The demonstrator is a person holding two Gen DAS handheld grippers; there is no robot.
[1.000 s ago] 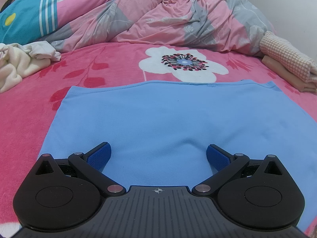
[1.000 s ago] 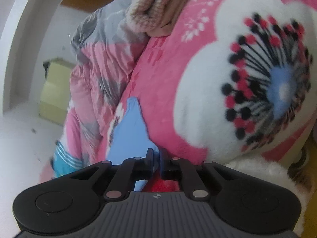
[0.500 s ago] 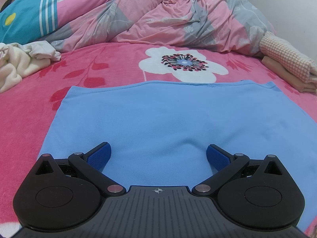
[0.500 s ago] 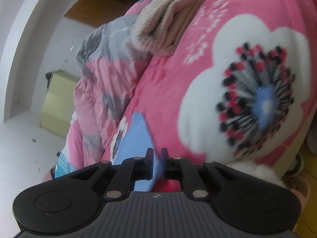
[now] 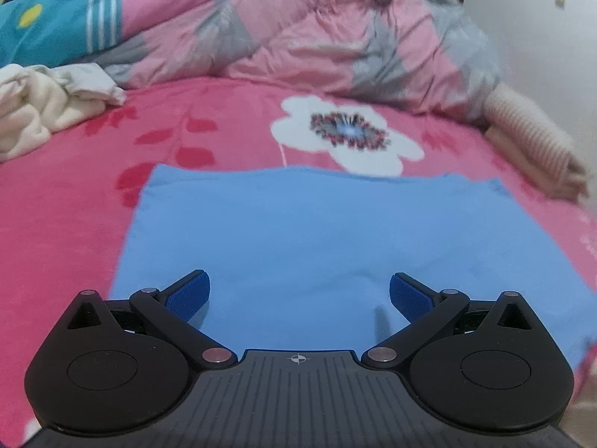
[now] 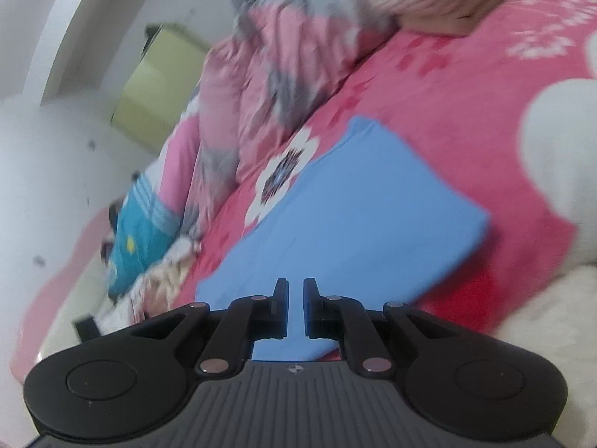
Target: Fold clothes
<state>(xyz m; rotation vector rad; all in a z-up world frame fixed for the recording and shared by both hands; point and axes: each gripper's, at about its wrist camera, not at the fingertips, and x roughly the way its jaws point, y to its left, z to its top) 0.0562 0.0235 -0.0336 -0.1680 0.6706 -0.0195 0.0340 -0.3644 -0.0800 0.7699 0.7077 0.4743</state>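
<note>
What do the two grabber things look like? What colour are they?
Both are black with round knobbly sides, silver pins and a ribbed grey middle bearing a tiny crosshair mark. The left gripper has bright blue textured pads. The right gripper's fingers look plain black.

The bed [image 5: 67, 224] wears a pink cover printed with red leaves and a white flower [image 5: 347, 138]. A blue cloth [image 5: 317, 231] lies flat on it, folded into a rectangle. Behind it a pink and grey quilt [image 5: 335, 30] is heaped. A cream bundle [image 5: 41, 112] lies at the left, and a folded knit [image 5: 530, 138] at the right edge.
</note>
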